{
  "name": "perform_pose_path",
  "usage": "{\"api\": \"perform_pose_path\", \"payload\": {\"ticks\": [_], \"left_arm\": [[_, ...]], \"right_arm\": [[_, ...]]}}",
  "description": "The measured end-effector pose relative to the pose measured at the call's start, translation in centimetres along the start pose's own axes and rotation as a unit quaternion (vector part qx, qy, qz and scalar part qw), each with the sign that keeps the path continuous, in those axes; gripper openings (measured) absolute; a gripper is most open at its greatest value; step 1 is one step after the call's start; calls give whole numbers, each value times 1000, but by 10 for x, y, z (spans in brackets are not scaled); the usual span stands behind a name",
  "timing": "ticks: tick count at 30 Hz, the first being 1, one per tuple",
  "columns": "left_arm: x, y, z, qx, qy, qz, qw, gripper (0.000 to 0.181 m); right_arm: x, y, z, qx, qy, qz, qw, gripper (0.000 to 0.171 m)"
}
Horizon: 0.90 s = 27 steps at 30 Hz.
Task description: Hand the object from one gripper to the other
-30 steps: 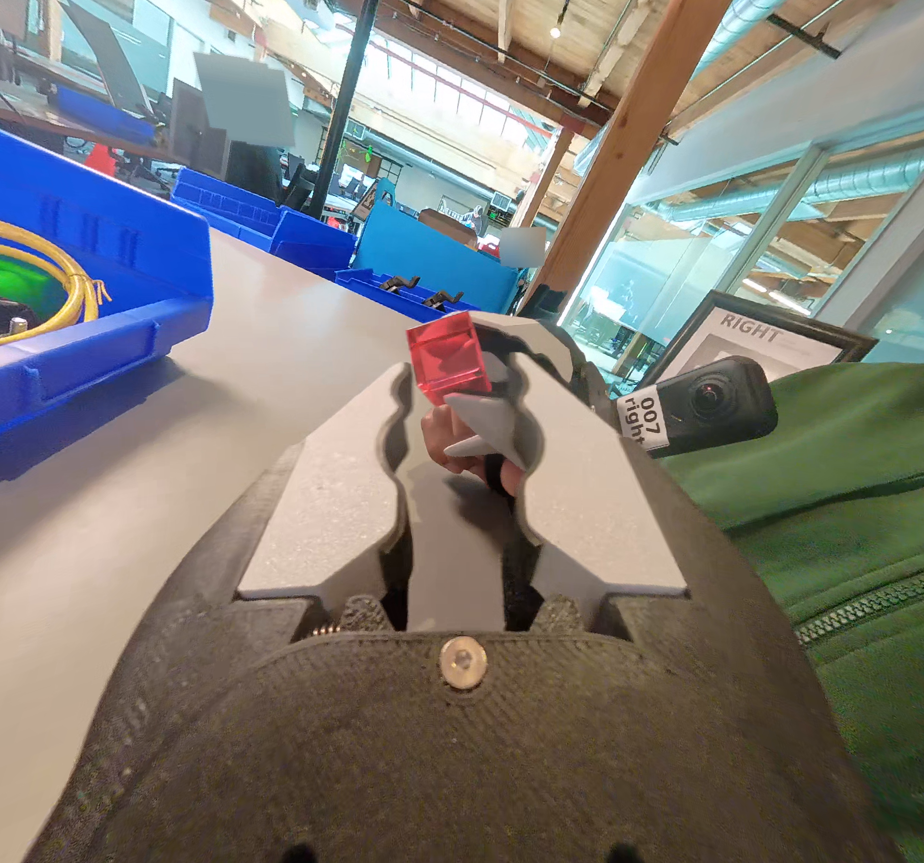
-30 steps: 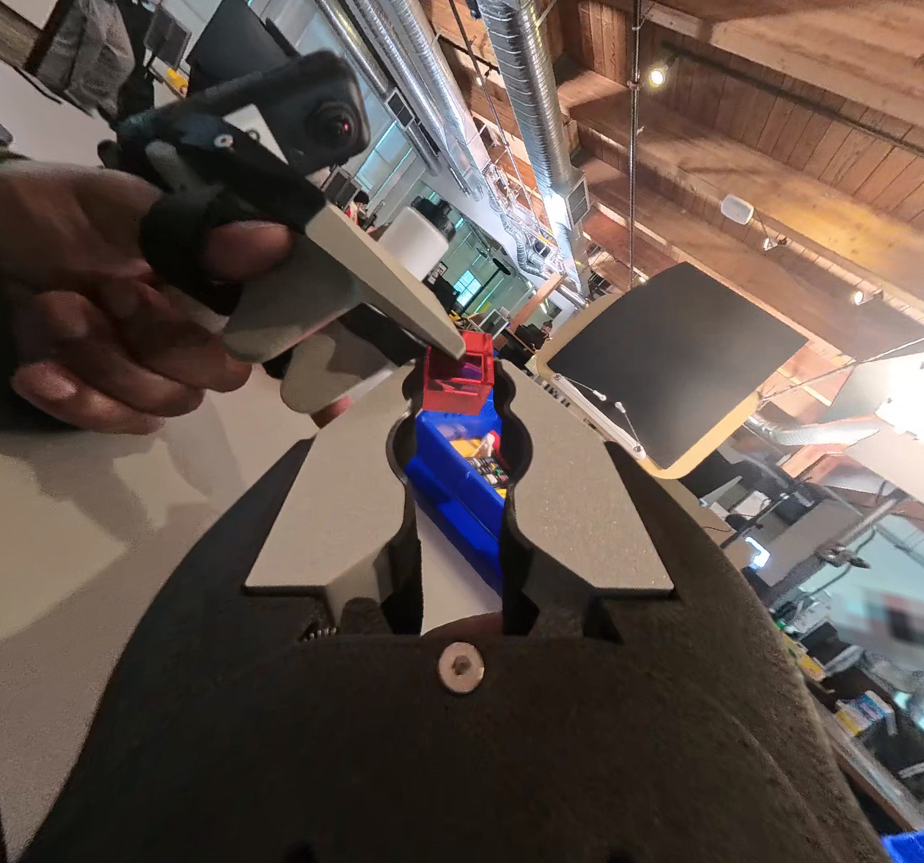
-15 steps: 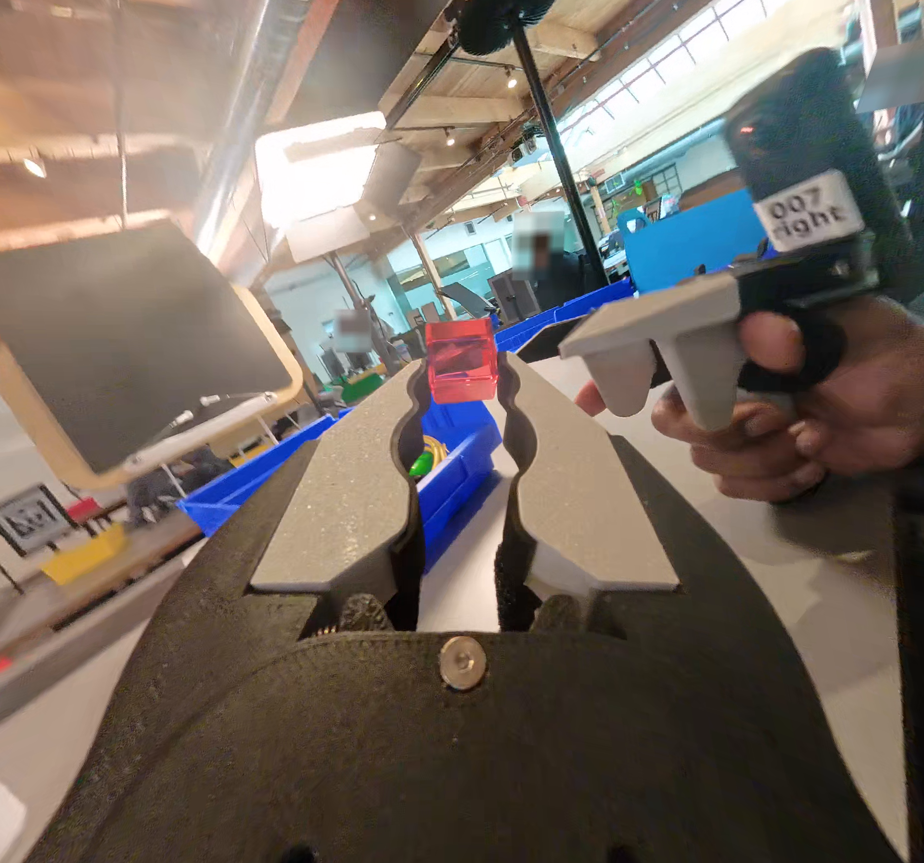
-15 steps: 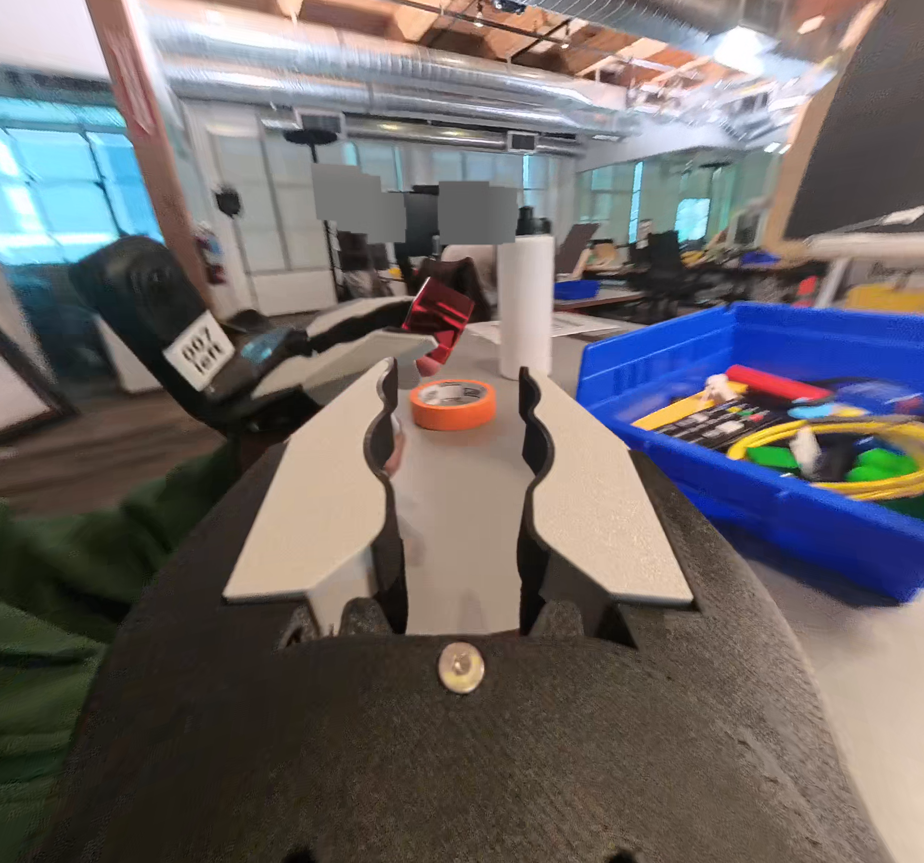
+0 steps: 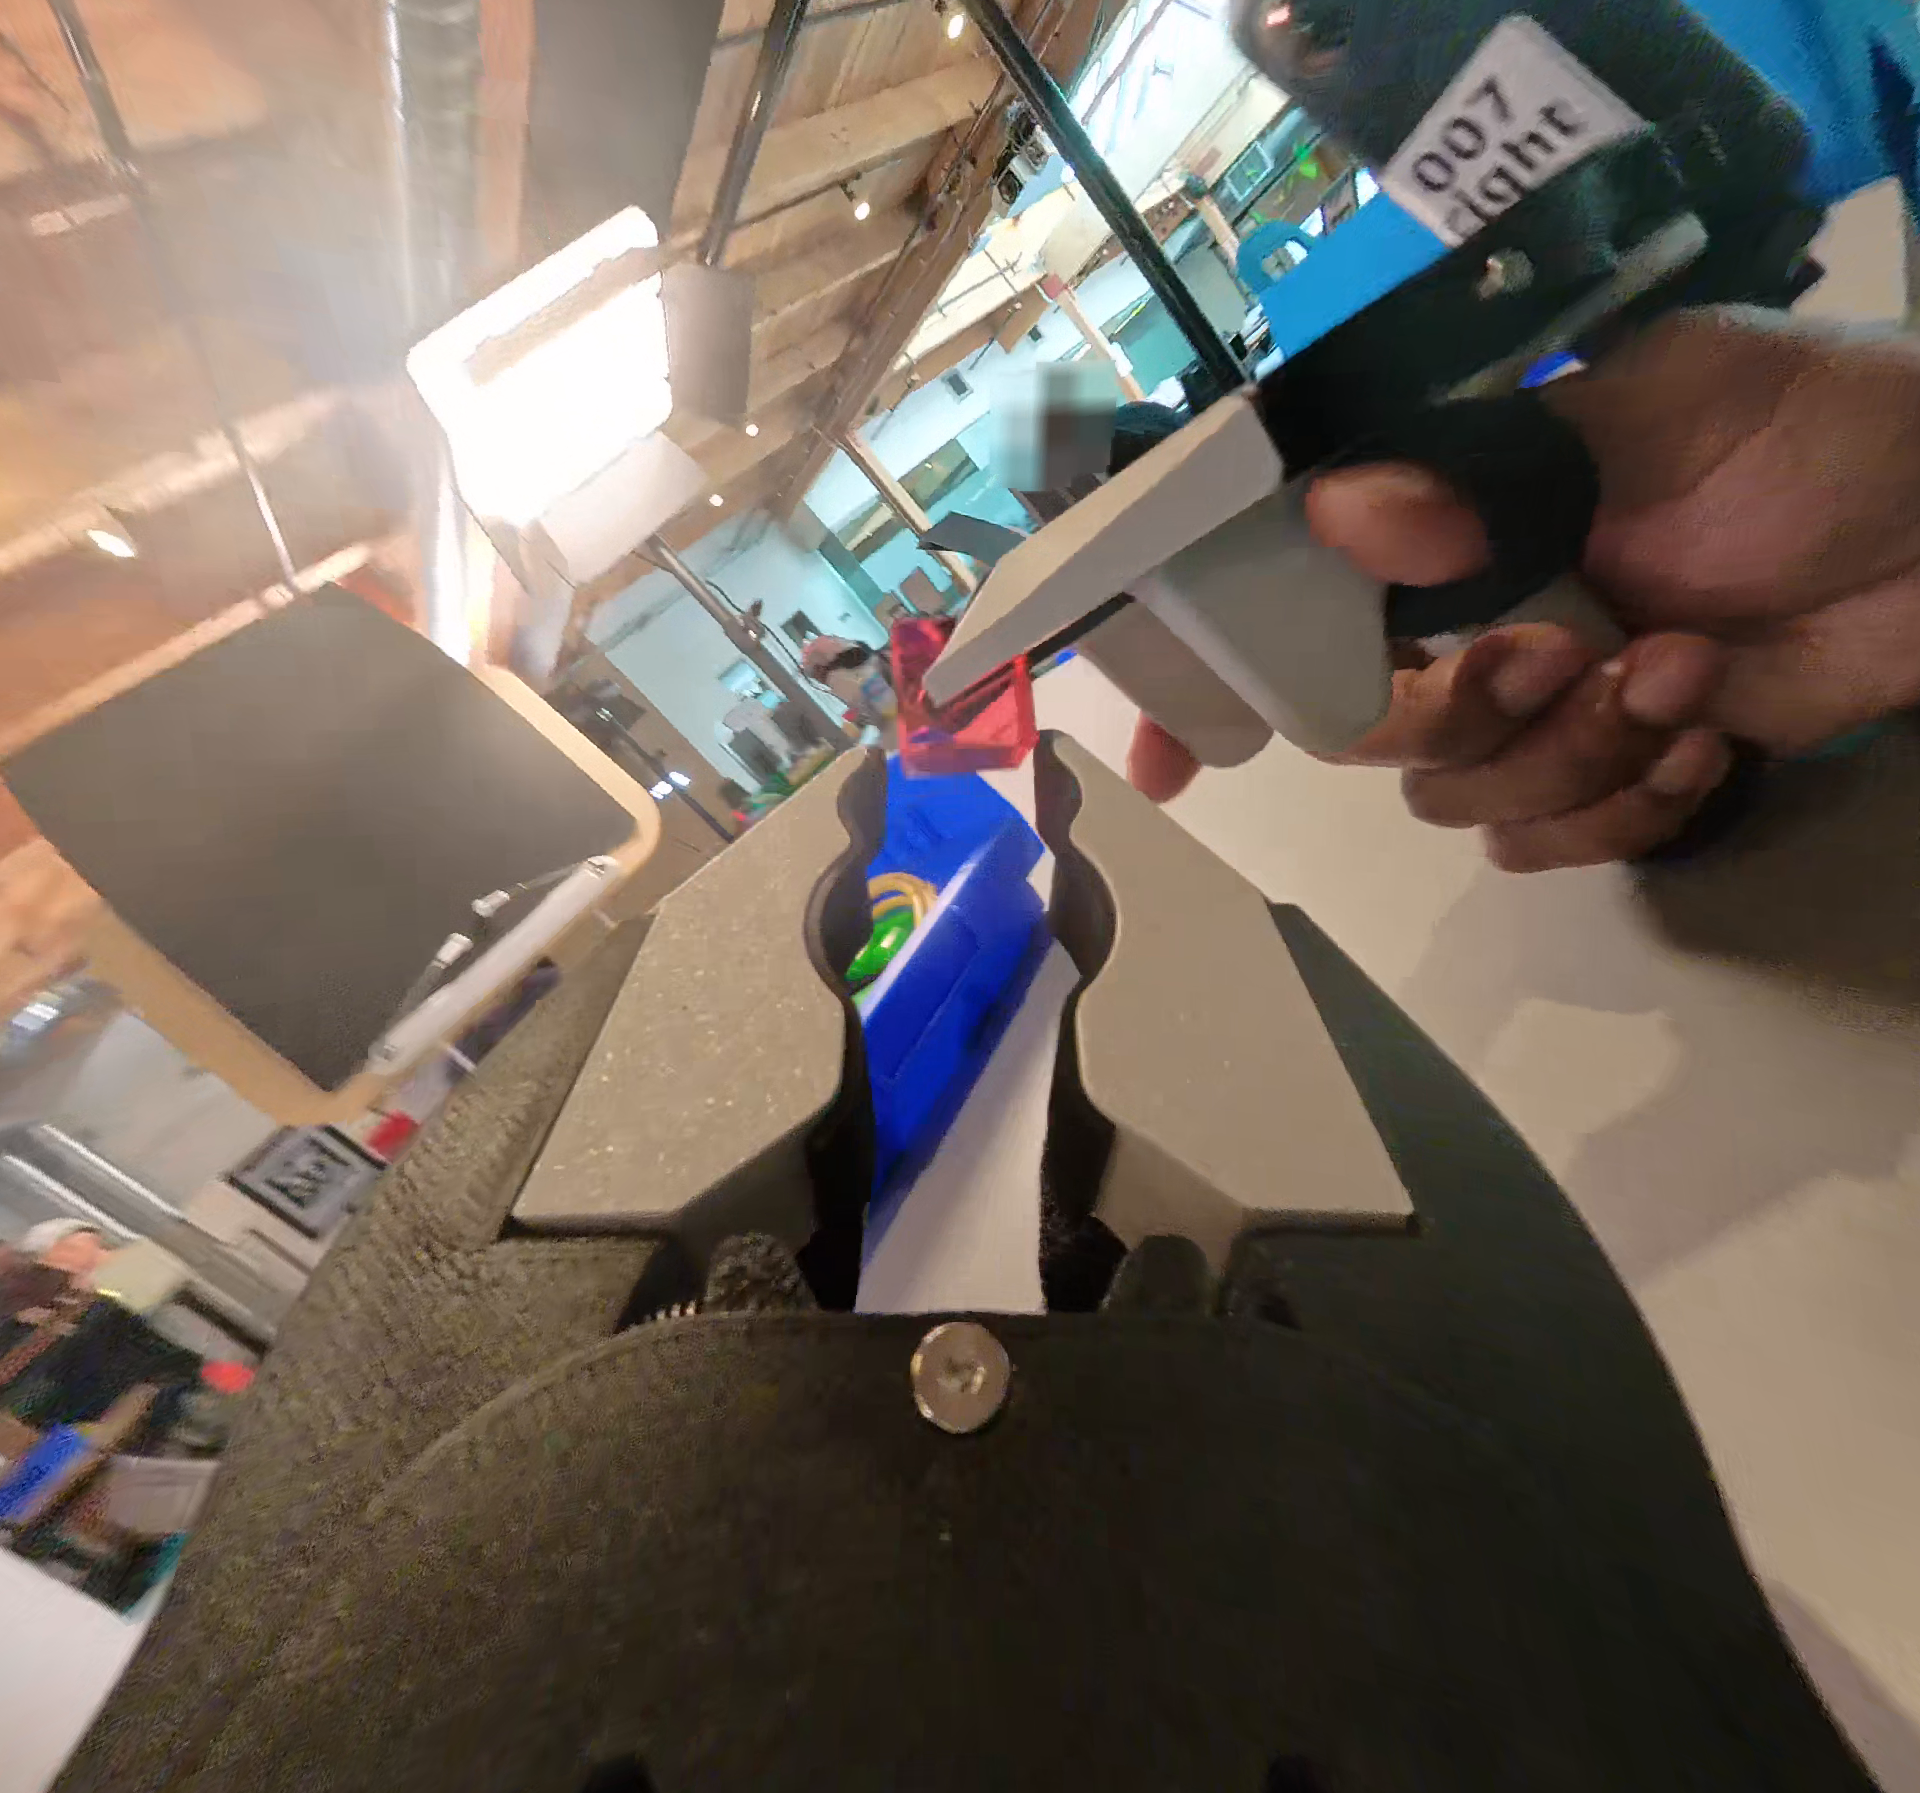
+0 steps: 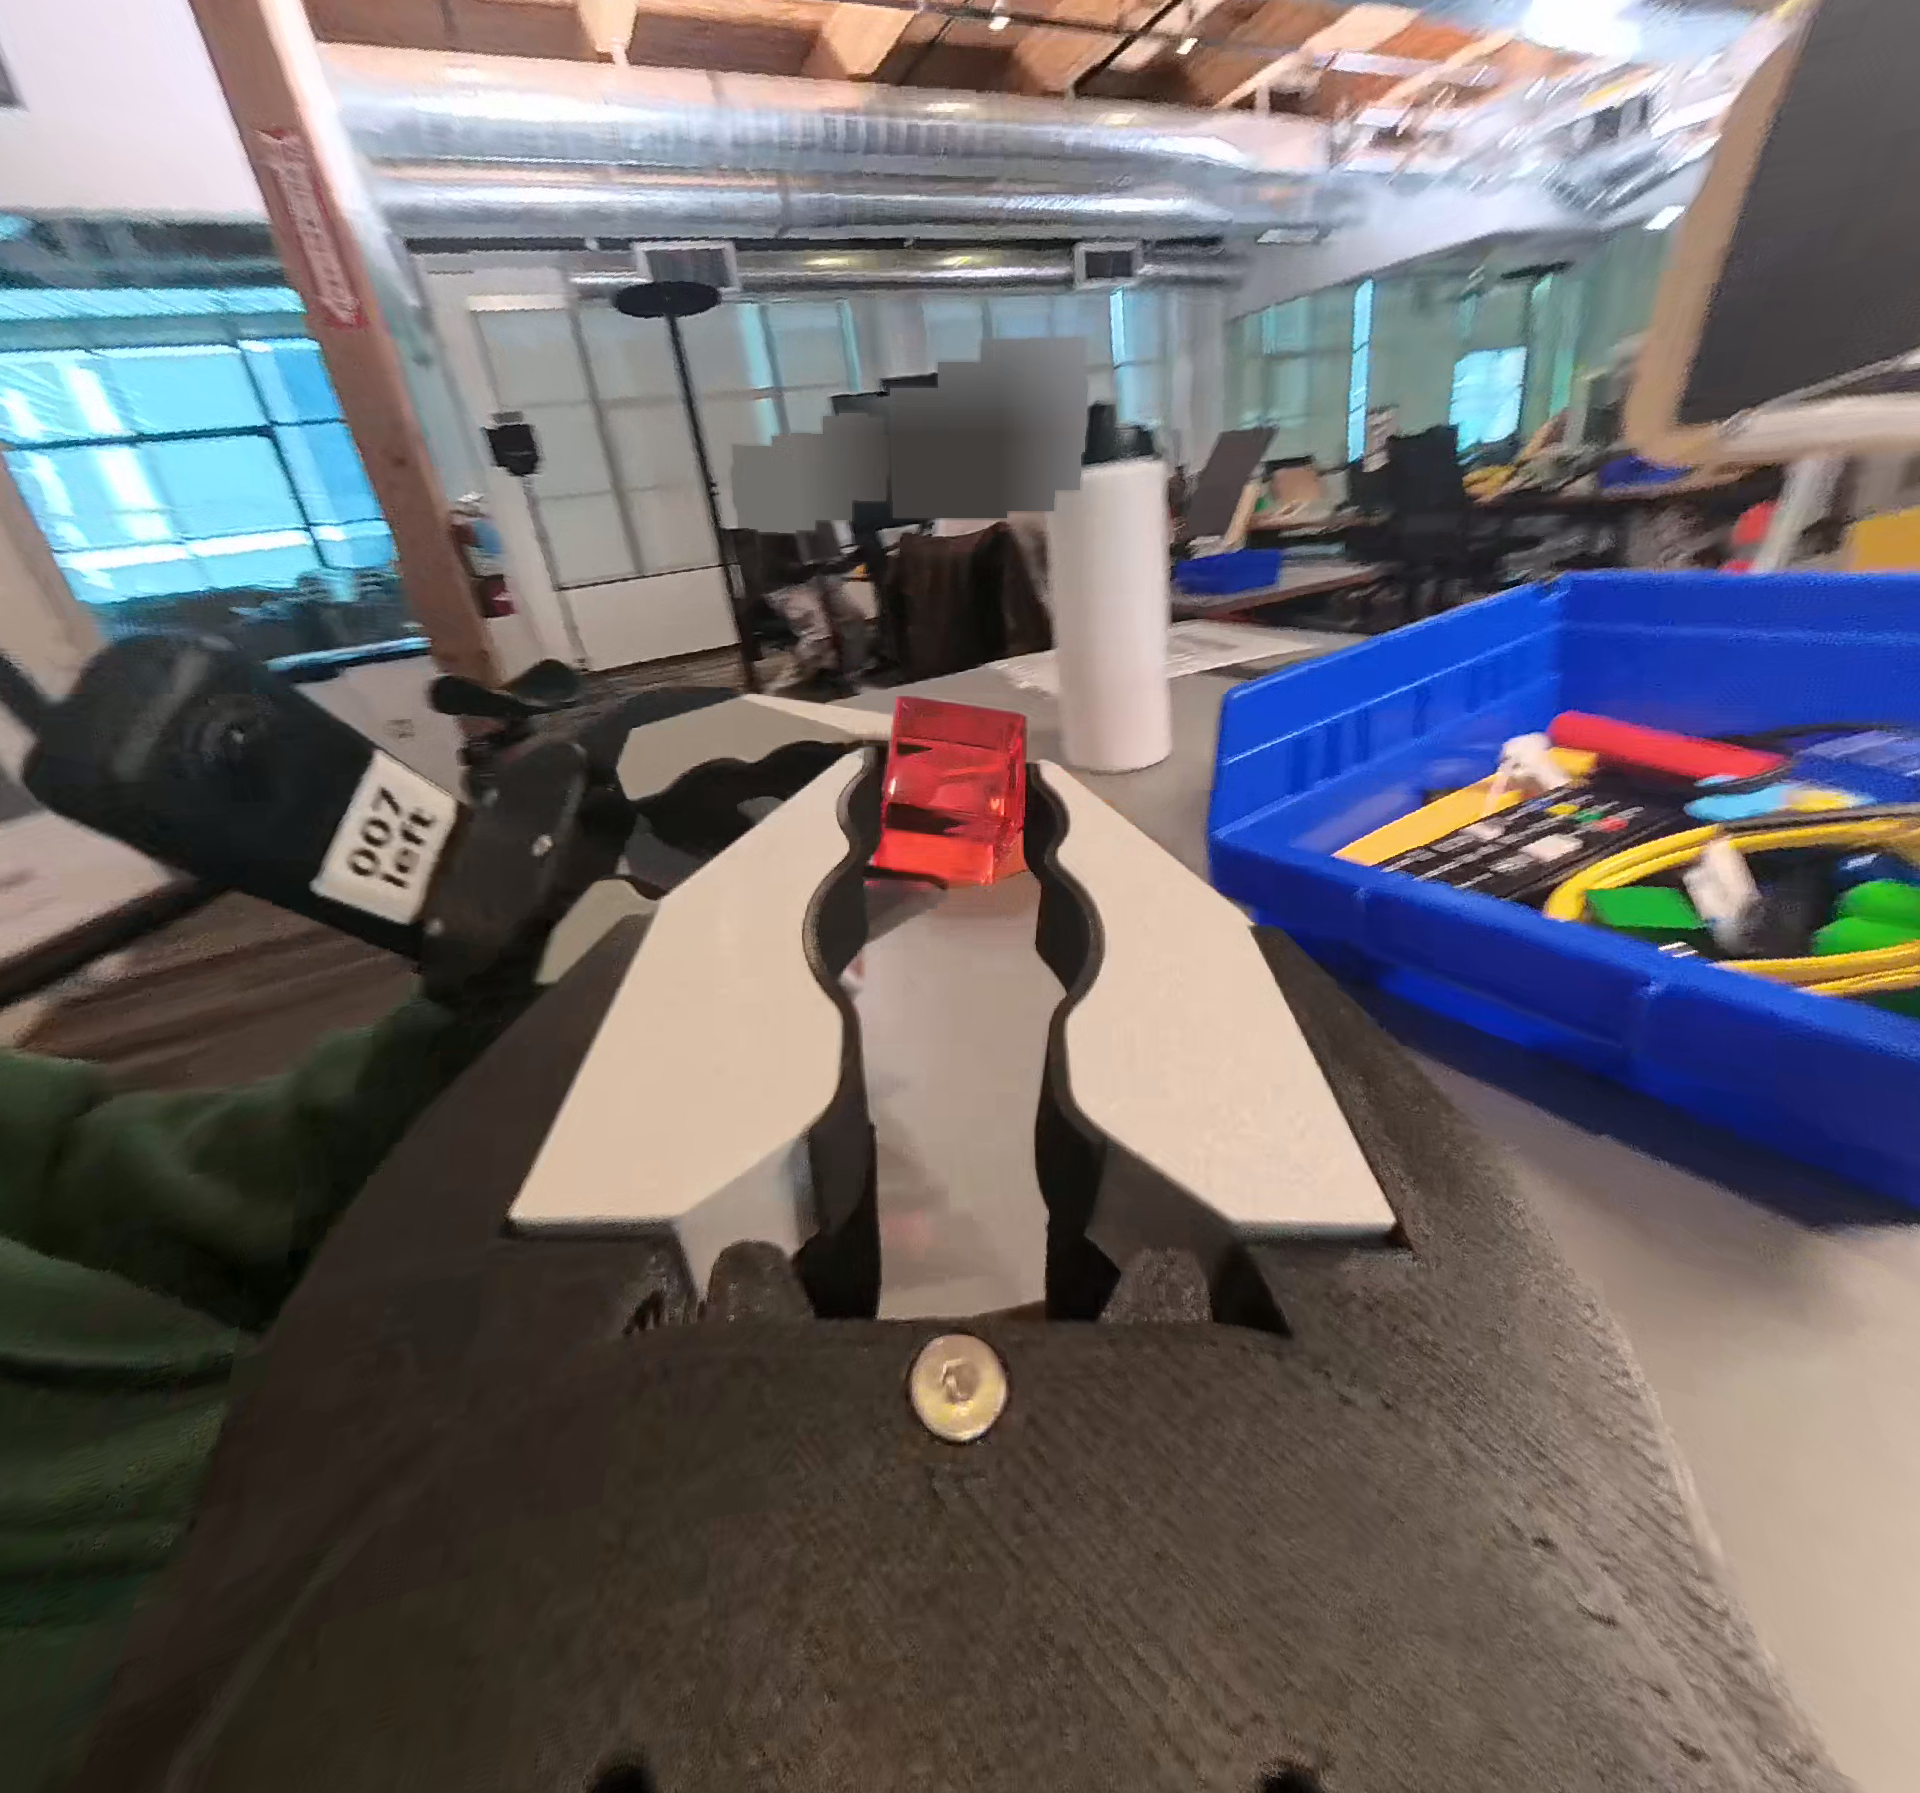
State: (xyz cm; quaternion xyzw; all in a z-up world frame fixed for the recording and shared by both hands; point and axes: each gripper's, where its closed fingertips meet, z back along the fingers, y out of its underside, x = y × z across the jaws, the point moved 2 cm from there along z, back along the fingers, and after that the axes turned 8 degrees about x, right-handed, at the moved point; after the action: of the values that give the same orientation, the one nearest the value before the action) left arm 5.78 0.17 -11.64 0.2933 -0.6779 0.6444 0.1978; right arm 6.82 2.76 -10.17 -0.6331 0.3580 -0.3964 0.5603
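A clear red cube [image 5: 966, 730] is held in the air above the grey table [image 5: 1558, 1016]. My left gripper [image 5: 956, 751] is shut on the cube's lower edge with just its tips. One of the right gripper's fingers [image 5: 1101, 569] reaches in from the right and lies over the cube's top. In the right wrist view the cube [image 6: 951, 798] sits squarely between the tips of my right gripper [image 6: 953, 761], which is shut on it. The left gripper's fingers [image 6: 769, 715] come in from the left and meet the cube's far left side.
A blue bin [image 6: 1455, 912] of cables and small parts stands on the table to the right; it also shows in the left wrist view [image 5: 966, 922]. A white bottle [image 6: 1112, 621] stands beyond the cube. A hand [image 5: 1714, 600] holds the right gripper. A green sleeve [image 6: 156, 1224] is at the left. Only a small space, under 4 cm, lies between the two pairs of fingers.
The right gripper was open and apart from the cube half a second ago; it has moved in and closed on it. The left gripper has kept its grip width.
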Motion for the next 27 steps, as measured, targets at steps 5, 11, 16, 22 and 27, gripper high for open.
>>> {"api": "perform_pose_path", "payload": {"ticks": [5,11,16,22,27], "left_arm": [[11,7,2,1,96,221,971,42],[19,0,12,-55,259,492,830,53],[14,2,12,-44,308,543,780,56],[4,0,13,-29,338,537,772,33],[14,1,14,-49,302,515,801,28]], "right_arm": [[-2,-7,4,-20,83,107,991,27],[3,-5,2,-14,128,203,971,27],[18,5,-6,4,147,317,937,27],[27,12,-11,14,148,367,918,28],[23,10,-9,14,139,327,935,29]]}}
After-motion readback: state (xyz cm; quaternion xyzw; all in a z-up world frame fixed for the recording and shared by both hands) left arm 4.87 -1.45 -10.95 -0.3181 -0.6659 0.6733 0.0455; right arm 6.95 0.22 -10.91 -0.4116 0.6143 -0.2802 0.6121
